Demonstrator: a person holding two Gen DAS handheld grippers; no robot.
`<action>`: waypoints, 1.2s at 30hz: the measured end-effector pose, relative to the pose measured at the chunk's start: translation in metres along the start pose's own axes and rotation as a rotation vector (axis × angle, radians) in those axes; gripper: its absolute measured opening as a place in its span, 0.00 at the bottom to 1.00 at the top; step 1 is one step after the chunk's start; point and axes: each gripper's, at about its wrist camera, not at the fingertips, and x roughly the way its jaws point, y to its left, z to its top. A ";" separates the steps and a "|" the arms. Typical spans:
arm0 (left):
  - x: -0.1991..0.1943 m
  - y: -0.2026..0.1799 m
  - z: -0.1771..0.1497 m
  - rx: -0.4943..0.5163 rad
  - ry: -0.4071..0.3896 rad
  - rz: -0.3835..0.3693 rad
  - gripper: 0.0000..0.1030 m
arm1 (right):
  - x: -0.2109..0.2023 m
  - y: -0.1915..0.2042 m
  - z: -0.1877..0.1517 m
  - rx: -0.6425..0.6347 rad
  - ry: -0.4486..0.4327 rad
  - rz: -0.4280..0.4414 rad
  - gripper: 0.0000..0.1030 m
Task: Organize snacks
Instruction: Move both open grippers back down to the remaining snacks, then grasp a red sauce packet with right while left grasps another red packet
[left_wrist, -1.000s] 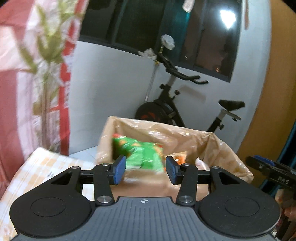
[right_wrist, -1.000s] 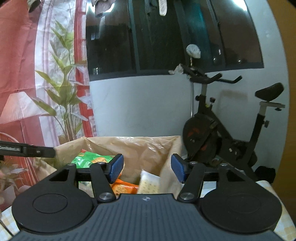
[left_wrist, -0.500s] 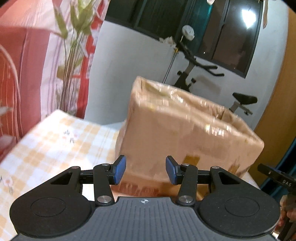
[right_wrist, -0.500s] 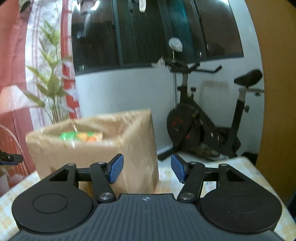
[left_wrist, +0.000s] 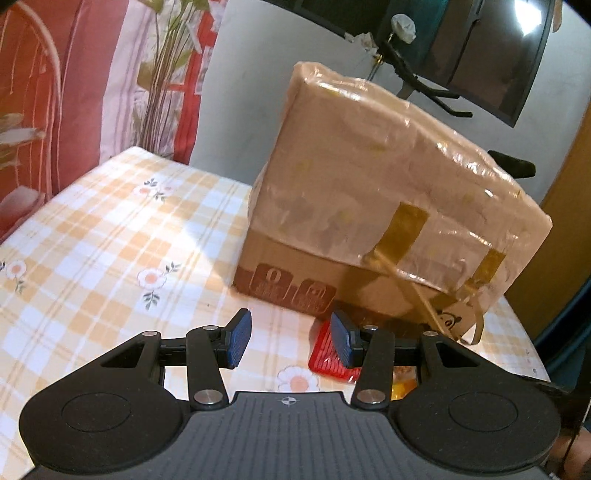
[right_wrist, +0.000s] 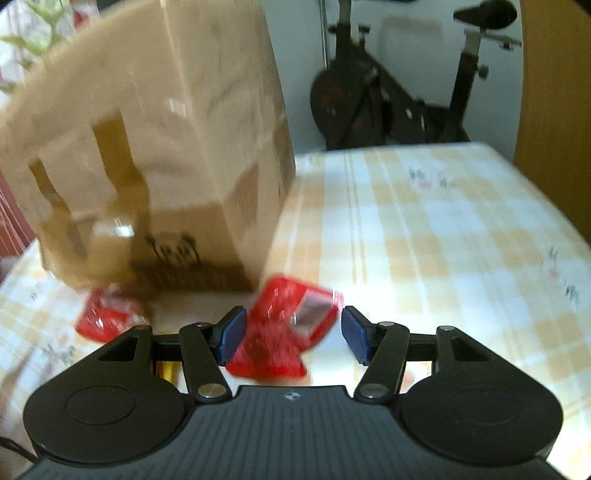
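The right tool (right_wrist: 293, 338) gapes empty just above a glossy red snack packet (right_wrist: 284, 332) at lower centre on the checked surface (right_wrist: 424, 229). The left tool (left_wrist: 286, 338) is likewise open and empty. A plastic-wrapped cardboard box (right_wrist: 155, 147) stands beyond, upper left.

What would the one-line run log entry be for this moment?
left hand-held gripper: open, empty | right hand-held gripper: open above red snack packet | cardboard box: on checked tablecloth

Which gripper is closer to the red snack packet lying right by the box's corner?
Right. The right gripper hangs over that red packet, jaws open around it. The left gripper is off to the side.
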 end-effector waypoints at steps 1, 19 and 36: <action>0.000 0.001 -0.001 -0.002 0.004 0.002 0.48 | 0.002 0.002 -0.001 -0.002 0.001 -0.001 0.60; 0.017 -0.026 -0.011 0.129 0.091 -0.028 0.48 | 0.000 0.011 -0.019 -0.089 -0.086 -0.015 0.53; 0.104 -0.062 -0.019 0.314 0.184 0.030 0.51 | -0.001 -0.001 -0.018 -0.020 -0.108 0.056 0.53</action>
